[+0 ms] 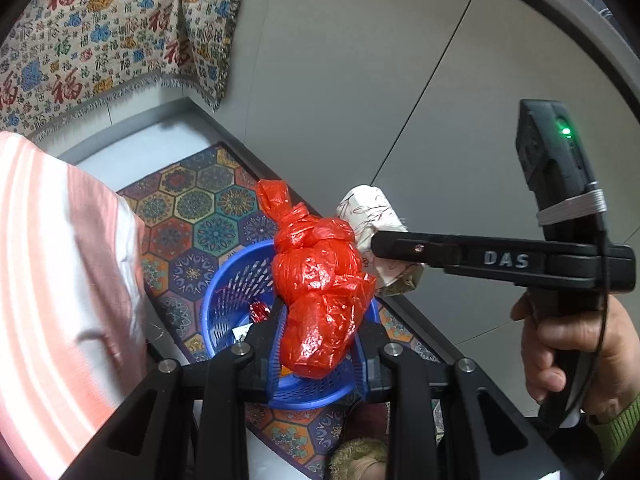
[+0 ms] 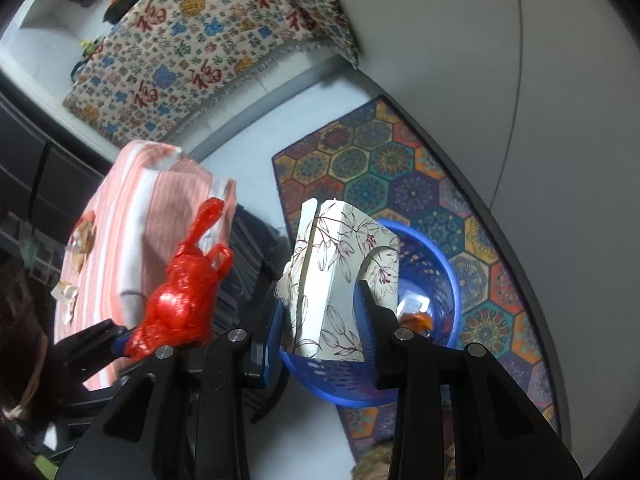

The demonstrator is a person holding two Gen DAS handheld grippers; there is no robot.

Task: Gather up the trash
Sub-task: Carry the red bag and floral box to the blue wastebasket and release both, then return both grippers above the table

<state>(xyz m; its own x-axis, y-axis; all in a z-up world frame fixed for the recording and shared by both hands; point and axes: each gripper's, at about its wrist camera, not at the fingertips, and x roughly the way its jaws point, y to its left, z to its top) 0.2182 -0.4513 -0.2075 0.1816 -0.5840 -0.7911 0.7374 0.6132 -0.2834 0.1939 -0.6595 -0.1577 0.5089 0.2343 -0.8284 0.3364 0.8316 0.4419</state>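
Left claw (image 1: 320,332) grips a knotted red bag (image 1: 320,284); right claw (image 2: 320,316) clamps a floral box (image 2: 340,276) (both above the blue basket (image 2: 436,264), 6 o'clock); release each centrally.

The letters "DAS" stand in pale raised type on the black arm of the right tool (image 1: 505,259), seen side-on from the left wrist view. The patterned cloth (image 1: 112,40) draped in the background carries the Chinese character 福 over and over — large in red, smaller in blue, orange and green — and the same character shows on the cloth in the right wrist view too. The other small characters between them are too fine to read. The floral box (image 2: 344,276) bears only drawn leaves and flowers — no lettering can be made out. Nothing legible shows on the red bag (image 1: 320,284) or the blue basket (image 2: 444,280).
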